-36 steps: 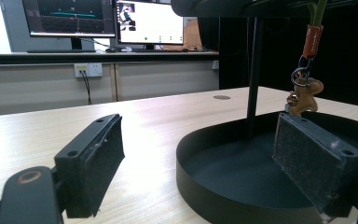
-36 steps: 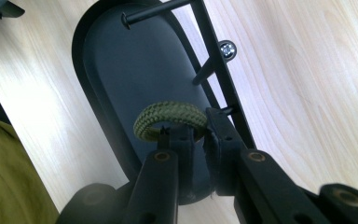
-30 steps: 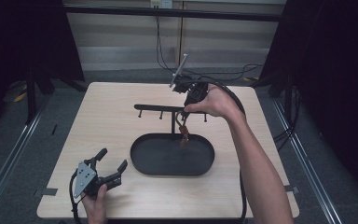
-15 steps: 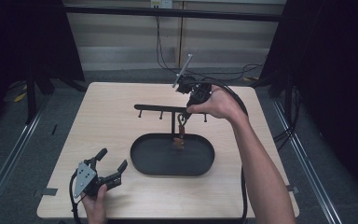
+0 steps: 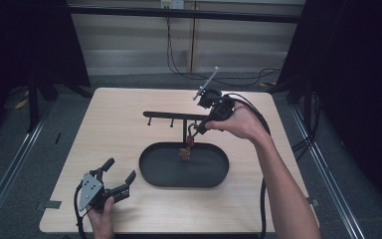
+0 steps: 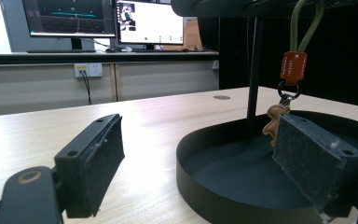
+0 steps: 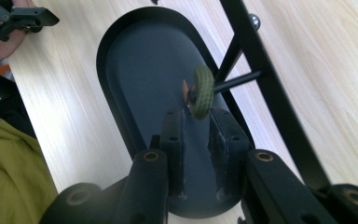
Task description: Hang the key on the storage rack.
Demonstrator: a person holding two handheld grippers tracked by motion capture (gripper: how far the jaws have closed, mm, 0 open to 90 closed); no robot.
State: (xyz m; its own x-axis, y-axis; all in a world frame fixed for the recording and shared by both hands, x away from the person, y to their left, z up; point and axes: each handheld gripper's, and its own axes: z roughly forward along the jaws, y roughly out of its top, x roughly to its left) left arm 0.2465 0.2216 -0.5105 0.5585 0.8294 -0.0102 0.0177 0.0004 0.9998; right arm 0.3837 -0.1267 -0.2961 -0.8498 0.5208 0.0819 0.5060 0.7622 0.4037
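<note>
Keychain (image 5: 189,142) hangs by its green cord loop (image 7: 202,91) from a peg on the black rack (image 5: 179,116), dangling over the oval tray (image 5: 214,172). Right gripper (image 5: 197,130) at the rack: jaws just been opening, narrow gap, loop just beyond the tips, unpinched. Left gripper (image 5: 120,175) near the tray on the bench (image 5: 119,134), jaws wide, empty.

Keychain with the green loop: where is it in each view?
High view: keychain hangs at centre, below the right gripper.
Left gripper view: upper right, off the stand's bar.
Right gripper view: centre, green loop on a peg just past the fingers.
Shared landmark: black oval tray.
</note>
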